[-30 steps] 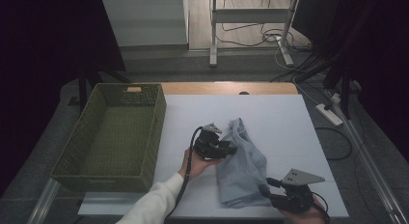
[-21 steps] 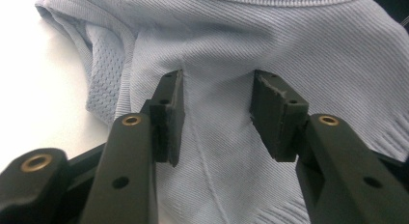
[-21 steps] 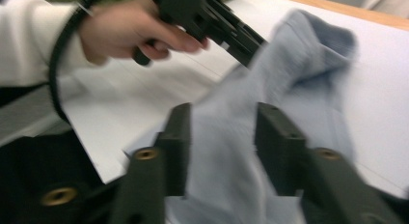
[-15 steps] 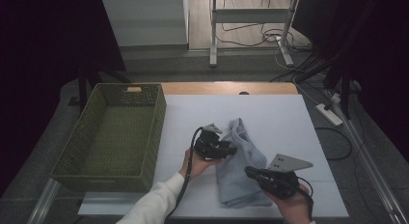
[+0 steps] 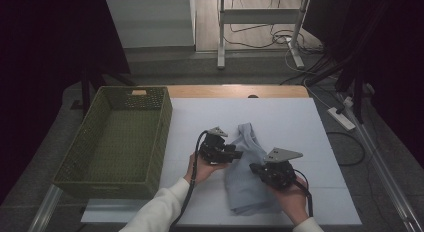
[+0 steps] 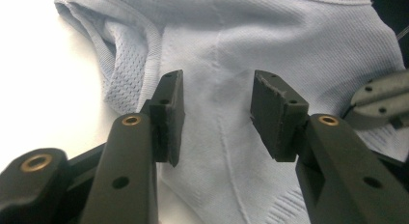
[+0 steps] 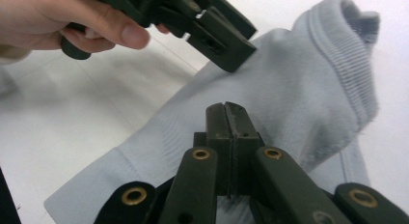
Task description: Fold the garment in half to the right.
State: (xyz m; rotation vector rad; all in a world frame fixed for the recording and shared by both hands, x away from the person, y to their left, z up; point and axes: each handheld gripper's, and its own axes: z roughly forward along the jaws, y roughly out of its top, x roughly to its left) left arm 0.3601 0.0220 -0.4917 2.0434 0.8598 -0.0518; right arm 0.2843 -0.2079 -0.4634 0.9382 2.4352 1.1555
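A pale blue knit garment (image 5: pixel 247 189) lies crumpled on the white table top (image 5: pixel 290 117); its ribbed hem and mesh fold (image 6: pixel 125 74) are plain in the left gripper view. My left gripper (image 5: pixel 239 154) hovers at the garment's left edge, open, with the fabric (image 6: pixel 231 50) beneath its spread pads (image 6: pixel 169 113) and nothing pinched. My right gripper (image 5: pixel 252 168) rests over the garment's right side, pointing left. Its two pads (image 7: pixel 230 115) stand pressed together, shut, above the cloth (image 7: pixel 299 89); I cannot tell whether fabric is caught between them. The left gripper (image 7: pixel 226 50) shows just beyond it.
A green woven basket (image 5: pixel 70 164), empty, stands at the table's left. A wooden strip (image 5: pixel 235 91) borders the far edge. Cables and a power strip (image 5: pixel 341 118) lie on the floor to the right. Bare white surface lies behind the garment.
My right gripper has moved from the garment's lower right corner up and left onto the cloth, and its jaws have shut. The left gripper has stayed in place.
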